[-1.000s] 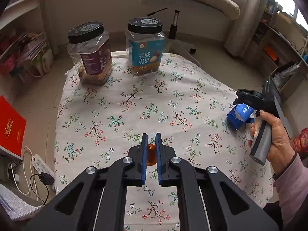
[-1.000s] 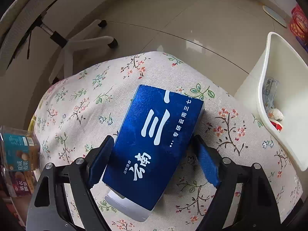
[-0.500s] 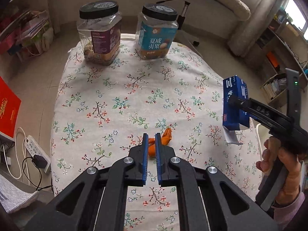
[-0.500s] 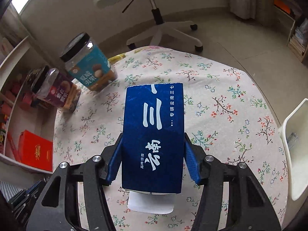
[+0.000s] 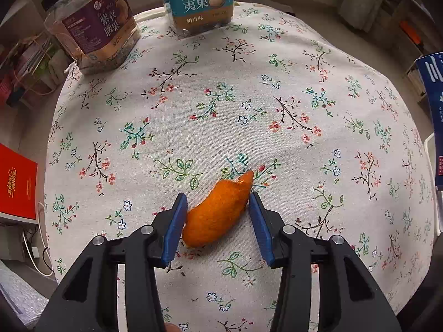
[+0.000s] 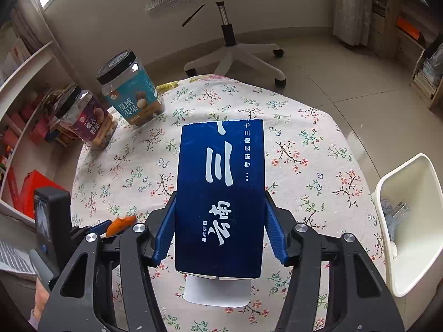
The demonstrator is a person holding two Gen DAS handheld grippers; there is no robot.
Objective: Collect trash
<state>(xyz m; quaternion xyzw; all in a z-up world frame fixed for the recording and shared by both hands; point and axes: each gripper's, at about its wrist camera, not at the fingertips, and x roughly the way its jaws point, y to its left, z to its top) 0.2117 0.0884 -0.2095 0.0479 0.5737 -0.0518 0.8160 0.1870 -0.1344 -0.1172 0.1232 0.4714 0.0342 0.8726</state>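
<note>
Pitted, curved orange peel (image 5: 218,212) lies between parted left gripper (image 5: 217,222) pads, on floral cloth (image 5: 249,88). Glossy blue carton (image 6: 220,193) is clamped by right gripper (image 6: 220,231).

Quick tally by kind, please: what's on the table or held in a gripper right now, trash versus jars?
Trash, orange peel on the floral tablecloth, between the open left gripper fingers: 1
Trash, blue carton clamped in the right gripper: 1
Snack jars, purple-label jar and teal-label jar: 2
Total: 4
</note>
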